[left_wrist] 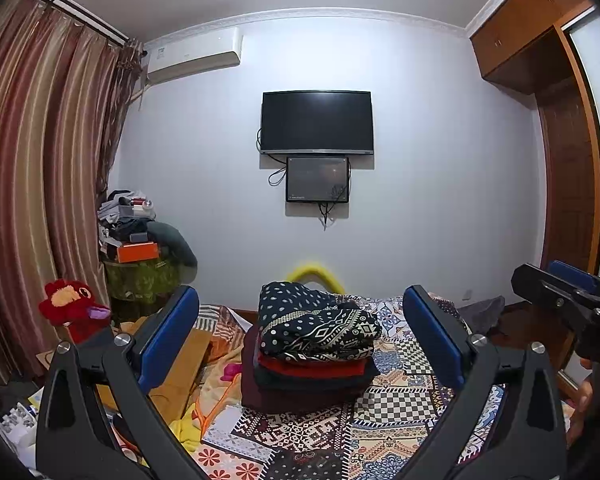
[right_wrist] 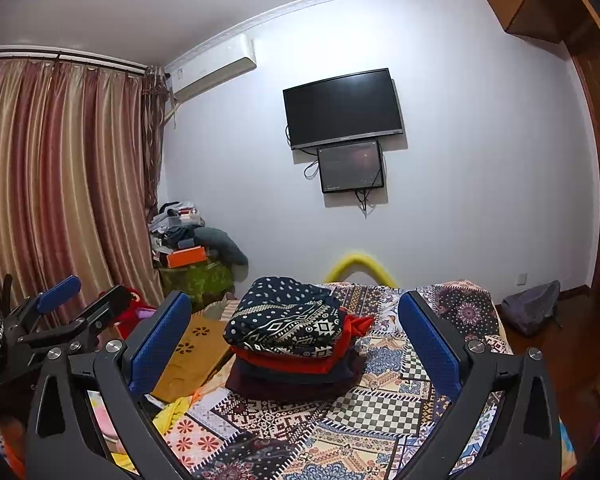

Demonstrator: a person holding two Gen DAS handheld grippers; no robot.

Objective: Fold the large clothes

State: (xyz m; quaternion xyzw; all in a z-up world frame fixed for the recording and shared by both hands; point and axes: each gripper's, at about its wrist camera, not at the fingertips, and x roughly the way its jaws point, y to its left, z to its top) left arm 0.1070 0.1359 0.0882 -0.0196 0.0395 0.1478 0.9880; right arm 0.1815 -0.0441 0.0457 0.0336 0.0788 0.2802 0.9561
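Both grippers hang above the near end of the bed, and both are spread wide with nothing between their blue pads. The left gripper (left_wrist: 300,344) frames a stack of folded clothes (left_wrist: 314,360) in its gap; the right gripper (right_wrist: 296,344) frames the same stack from a spot further to the right, and neither touches it.

The stack sits on the patchwork bedspread (left_wrist: 400,396), roughly mid-bed and a little toward the left edge. On top lies a navy garment with white dots and a geometric band (right_wrist: 286,320); under it a red piece (right_wrist: 300,362), then dark blue and maroon layers. The bundle is wider than it is deep, its long axis running across the bed, parallel to the far wall, and the folded front edges face the grippers. A corner of the red piece sticks out to the right.

Left of the stack a tan cloth with cut-out flowers (right_wrist: 194,356) lies by the bed edge. A red plush toy (left_wrist: 74,308) stands near the striped curtains (left_wrist: 32,168). On the far wall hang a dark television (left_wrist: 317,122) and a smaller screen (left_wrist: 317,179) just below it.
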